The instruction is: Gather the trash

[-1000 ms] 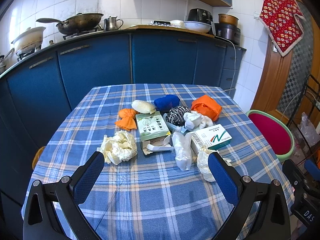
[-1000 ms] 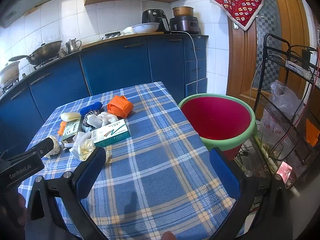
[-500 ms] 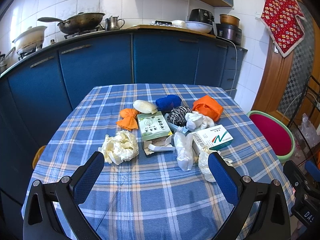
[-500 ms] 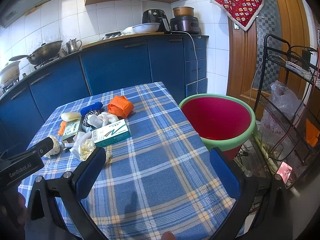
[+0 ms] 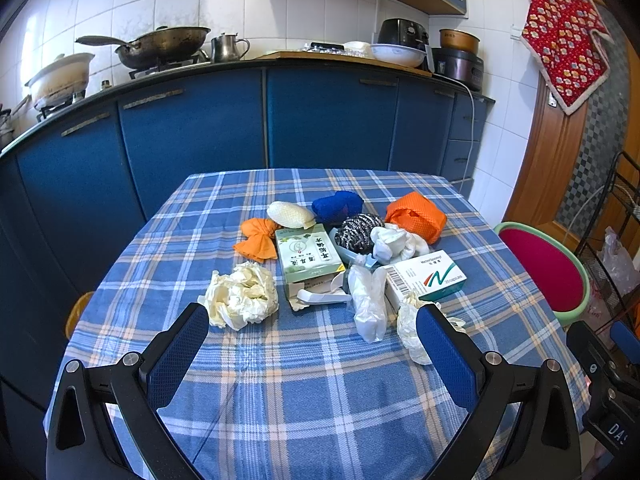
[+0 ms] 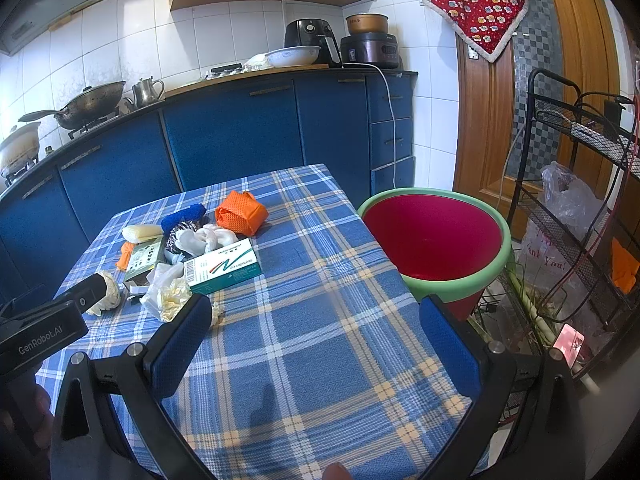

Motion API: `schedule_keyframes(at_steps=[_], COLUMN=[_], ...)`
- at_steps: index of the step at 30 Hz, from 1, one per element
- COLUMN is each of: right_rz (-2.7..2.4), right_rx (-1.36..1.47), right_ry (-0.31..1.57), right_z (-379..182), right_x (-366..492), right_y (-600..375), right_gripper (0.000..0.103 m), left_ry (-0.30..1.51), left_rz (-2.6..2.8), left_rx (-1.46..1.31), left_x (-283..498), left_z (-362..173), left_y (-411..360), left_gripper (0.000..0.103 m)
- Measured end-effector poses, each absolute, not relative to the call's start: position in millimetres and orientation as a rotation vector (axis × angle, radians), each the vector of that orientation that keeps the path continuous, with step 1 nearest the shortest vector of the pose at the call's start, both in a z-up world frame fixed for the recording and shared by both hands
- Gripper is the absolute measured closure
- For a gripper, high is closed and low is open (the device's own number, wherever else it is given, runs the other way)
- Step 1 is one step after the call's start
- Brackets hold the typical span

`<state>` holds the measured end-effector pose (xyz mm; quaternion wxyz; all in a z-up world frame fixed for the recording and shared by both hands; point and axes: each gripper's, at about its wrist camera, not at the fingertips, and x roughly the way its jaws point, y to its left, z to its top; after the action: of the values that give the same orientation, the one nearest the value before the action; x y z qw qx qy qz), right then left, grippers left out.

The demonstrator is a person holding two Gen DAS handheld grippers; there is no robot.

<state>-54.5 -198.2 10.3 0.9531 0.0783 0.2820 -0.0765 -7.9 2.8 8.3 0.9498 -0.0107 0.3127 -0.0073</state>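
Observation:
A heap of trash lies mid-table on the blue checked cloth: a crumpled cream paper wad, a green box, a white-and-green medicine box, a clear plastic bag, orange net pieces, a blue cloth and a steel scourer. My left gripper hangs open just short of the heap, nothing between its fingers. My right gripper is open over bare cloth, the medicine box ahead to its left. A red bucket with a green rim stands off the table's right edge.
Blue kitchen cabinets run behind the table, with a wok and pots on the counter. A black wire rack with bags stands right of the bucket, before a wooden door. The left gripper's body shows at the right view's left.
The left wrist view has shifted very slightly; the trash heap sits a touch to the right of where it appeared. Both grippers stay open and nothing was picked up.

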Motion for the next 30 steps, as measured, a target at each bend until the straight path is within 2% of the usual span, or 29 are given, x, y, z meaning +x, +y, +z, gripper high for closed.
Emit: schedule_keyframes(at_steps=[18, 30], right_rz=[-0.147, -0.111], right_rx=[0.155, 0.137], right_ry=[0.579, 0.664], right_z=[9, -2], right_x=[-52, -17], right_y=[-197, -199], right_gripper=[0.001, 0.001], left_ry=[0.649, 0.722], left_rz=[-0.014, 0.025], left_rx=[-0.011, 0.035], left_x=[-4, 31], left_z=[8, -6], left_y=[8, 28], left_gripper=[0.0, 0.0])
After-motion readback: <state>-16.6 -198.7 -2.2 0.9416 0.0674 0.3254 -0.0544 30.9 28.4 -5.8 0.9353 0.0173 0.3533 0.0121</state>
